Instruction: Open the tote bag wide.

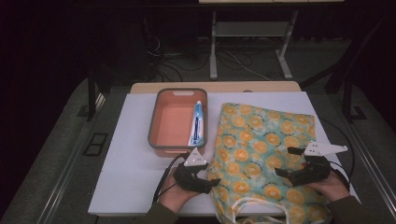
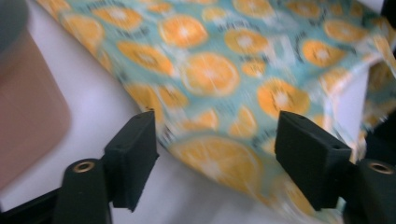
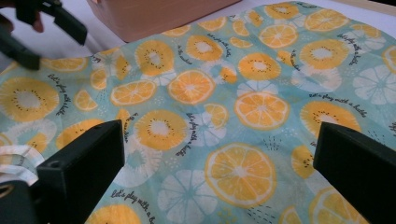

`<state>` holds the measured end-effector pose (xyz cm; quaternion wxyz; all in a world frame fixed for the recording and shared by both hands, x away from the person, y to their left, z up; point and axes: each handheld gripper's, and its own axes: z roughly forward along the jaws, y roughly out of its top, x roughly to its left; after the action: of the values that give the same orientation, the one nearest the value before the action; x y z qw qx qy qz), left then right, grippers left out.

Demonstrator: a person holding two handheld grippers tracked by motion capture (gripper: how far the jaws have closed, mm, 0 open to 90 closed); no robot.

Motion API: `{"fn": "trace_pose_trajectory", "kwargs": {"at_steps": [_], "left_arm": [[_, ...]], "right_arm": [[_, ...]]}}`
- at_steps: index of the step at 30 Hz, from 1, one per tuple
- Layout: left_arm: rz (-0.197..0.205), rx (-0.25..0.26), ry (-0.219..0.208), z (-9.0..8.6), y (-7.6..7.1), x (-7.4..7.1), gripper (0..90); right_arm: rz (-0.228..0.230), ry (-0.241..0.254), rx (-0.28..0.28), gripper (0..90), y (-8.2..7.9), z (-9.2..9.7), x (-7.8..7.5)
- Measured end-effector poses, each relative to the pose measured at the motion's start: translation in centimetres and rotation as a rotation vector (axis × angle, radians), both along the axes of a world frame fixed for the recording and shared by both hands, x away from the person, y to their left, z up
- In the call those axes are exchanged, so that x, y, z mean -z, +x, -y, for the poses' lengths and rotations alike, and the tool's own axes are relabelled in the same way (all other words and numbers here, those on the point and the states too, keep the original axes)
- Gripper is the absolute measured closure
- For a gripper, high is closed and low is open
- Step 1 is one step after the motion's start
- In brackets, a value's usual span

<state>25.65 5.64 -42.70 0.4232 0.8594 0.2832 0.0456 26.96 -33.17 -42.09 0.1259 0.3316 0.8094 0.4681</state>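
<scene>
A teal fabric bag (image 1: 261, 144) printed with orange slices lies flat on the white tabletop, its white handles (image 1: 252, 207) at the near edge. My left gripper (image 1: 212, 183) is at the bag's left edge with its jaws apart. In the left gripper view (image 2: 215, 154) the bag's edge (image 2: 210, 79) runs between the open jaws, and the pads do not press on it. My right gripper (image 1: 283, 162) hovers over the bag's right half, open. The right gripper view (image 3: 219, 172) shows the printed cloth (image 3: 243, 93) spread beneath it, and the left gripper (image 3: 46, 32) at the top left.
A salmon bin with a grey rim (image 1: 161, 121) stands left of the bag and holds a blue and white tube (image 1: 198, 123). The white board (image 1: 126, 163) has bare room to the left. Table legs and cables lie on the dark floor beyond.
</scene>
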Motion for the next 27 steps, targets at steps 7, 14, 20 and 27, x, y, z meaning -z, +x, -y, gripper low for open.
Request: {"fn": "trace_pose_trajectory", "kwargs": {"at_steps": [7,14,20,27], "left_arm": [[-0.061,0.072,0.086,0.9,-1.1,1.3,39.6],[0.001,0.110,0.154,1.4,-0.6,1.6,87.7],[0.096,0.055,0.148,2.5,1.4,0.9,88.7],[0.148,-0.011,0.110,4.1,4.4,0.7,88.4]], "right_arm": [[0.003,-0.002,0.001,1.9,0.0,0.0,0.0],[0.001,-0.004,-0.002,1.9,0.0,-0.1,0.0],[-0.002,-0.006,-0.006,1.9,0.0,-0.2,0.0],[-0.007,-0.014,-0.017,1.9,-0.1,-0.5,0.2]]}}
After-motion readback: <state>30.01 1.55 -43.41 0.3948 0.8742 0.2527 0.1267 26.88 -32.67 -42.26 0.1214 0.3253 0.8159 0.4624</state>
